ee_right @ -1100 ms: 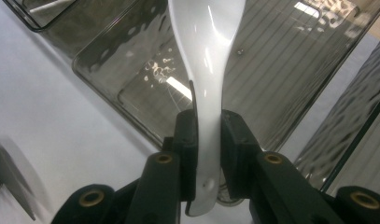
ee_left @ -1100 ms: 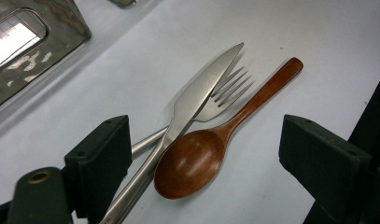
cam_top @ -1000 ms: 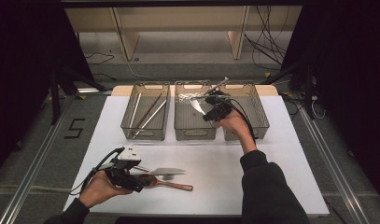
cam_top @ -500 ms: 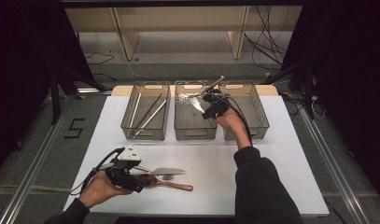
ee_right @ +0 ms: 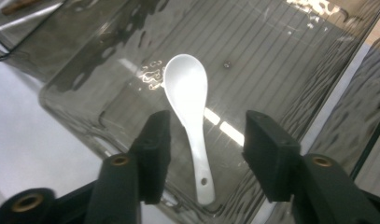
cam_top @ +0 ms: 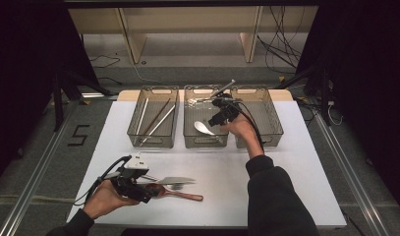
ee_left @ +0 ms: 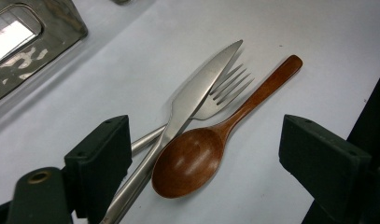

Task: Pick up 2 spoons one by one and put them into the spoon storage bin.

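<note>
White spoon (ee_right: 190, 121) lies on the floor of the middle bin (cam_top: 190, 140), just below the right gripper (ee_right: 204, 140), whose jaws have just been opening and now stand parted around nothing: the drop looks done. Left gripper (ee_left: 204, 154) gapes over the wooden spoon (ee_left: 211, 149).

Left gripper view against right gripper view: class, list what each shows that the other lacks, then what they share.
Left gripper view: a metal knife lying over a fork, beside a brown wooden spoon, on the white table between the open left gripper.

Right gripper view: a white spoon lying in a clear bin, under the open right gripper, whose jaws have just been opening.

Shared: white tabletop, clear bin walls.
</note>
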`<state>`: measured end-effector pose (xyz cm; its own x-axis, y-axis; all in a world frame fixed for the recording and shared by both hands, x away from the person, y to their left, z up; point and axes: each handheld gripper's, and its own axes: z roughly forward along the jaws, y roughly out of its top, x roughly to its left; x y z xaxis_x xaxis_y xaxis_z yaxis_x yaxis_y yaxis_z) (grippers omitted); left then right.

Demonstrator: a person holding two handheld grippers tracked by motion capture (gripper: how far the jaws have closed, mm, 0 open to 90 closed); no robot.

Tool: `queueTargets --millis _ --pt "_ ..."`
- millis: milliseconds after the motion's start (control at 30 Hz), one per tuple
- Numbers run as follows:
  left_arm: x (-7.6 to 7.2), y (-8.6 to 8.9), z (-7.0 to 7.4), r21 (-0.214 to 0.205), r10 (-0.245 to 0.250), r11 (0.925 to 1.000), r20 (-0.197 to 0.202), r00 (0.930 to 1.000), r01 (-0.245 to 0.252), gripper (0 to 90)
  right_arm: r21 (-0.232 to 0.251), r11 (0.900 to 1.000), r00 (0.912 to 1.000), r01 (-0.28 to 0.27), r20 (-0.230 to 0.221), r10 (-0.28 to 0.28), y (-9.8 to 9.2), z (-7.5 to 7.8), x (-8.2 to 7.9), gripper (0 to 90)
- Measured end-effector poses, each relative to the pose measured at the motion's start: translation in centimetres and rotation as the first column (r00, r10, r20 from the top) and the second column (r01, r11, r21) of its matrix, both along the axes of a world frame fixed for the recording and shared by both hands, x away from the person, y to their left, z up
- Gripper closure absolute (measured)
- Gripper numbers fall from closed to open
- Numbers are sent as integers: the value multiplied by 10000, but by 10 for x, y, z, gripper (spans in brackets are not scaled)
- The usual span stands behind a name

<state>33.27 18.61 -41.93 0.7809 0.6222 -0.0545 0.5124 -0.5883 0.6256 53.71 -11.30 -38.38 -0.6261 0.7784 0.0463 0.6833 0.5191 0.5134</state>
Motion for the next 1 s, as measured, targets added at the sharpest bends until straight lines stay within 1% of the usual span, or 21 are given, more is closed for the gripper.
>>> queueTargets --millis 100,133,333,467,600,700,733,800,833,867,900,967,1000 --pt "0 0 0 10 26 10000 0 10000 -26 165 109 9998 9998 -163 154 161 -3 4 -6 440" --pt "0 -1 0 23 5 10000 -18 10000 -5 165 196 9994 9994 -285 194 281 -5 6 -10 434" --pt "0 -2 -1 63 -19 10000 -33 10000 19 164 550 9968 9971 -580 533 550 -16 14 -32 383" --pt "1 -2 -2 153 -33 9999 -114 9999 35 163 686 9941 9942 -843 723 793 -24 18 -50 369" --pt "0 -4 -3 243 -151 9996 -140 9998 154 163 638 9906 9892 -1210 913 1149 -32 20 -71 366" --pt "-1 -7 -4 372 -349 9987 -224 9991 357 165 725 9876 9865 -1393 968 1320 -37 20 -86 354" --pt "-1 -8 -4 368 -387 9985 -262 9989 397 165 709 9881 9868 -1368 971 1296 -39 20 -92 349" --pt "-2 -10 -5 464 -542 9974 -291 9981 555 165 837 9861 9854 -1439 1036 1350 -43 19 -101 342" --pt "-2 -11 -5 451 -533 9975 -296 9981 546 166 895 9850 9847 -1474 1074 1375 -45 18 -105 340" --pt "-2 -12 -6 419 -542 9976 -329 9980 556 166 934 9847 9844 -1475 1107 1369 -47 17 -109 336" --pt "-2 -13 -6 512 -609 9967 -340 9976 626 166 979 9842 9841 -1474 1145 1360 -49 16 -113 334" --pt "-3 -15 -8 514 -682 9962 -413 9968 703 166 1081 9831 9835 -1476 1208 1344 -53 14 -120 330" --pt "-3 -16 -8 606 -777 9949 -470 9959 805 167 1143 9828 9838 -1447 1223 1307 -55 13 -124 328"
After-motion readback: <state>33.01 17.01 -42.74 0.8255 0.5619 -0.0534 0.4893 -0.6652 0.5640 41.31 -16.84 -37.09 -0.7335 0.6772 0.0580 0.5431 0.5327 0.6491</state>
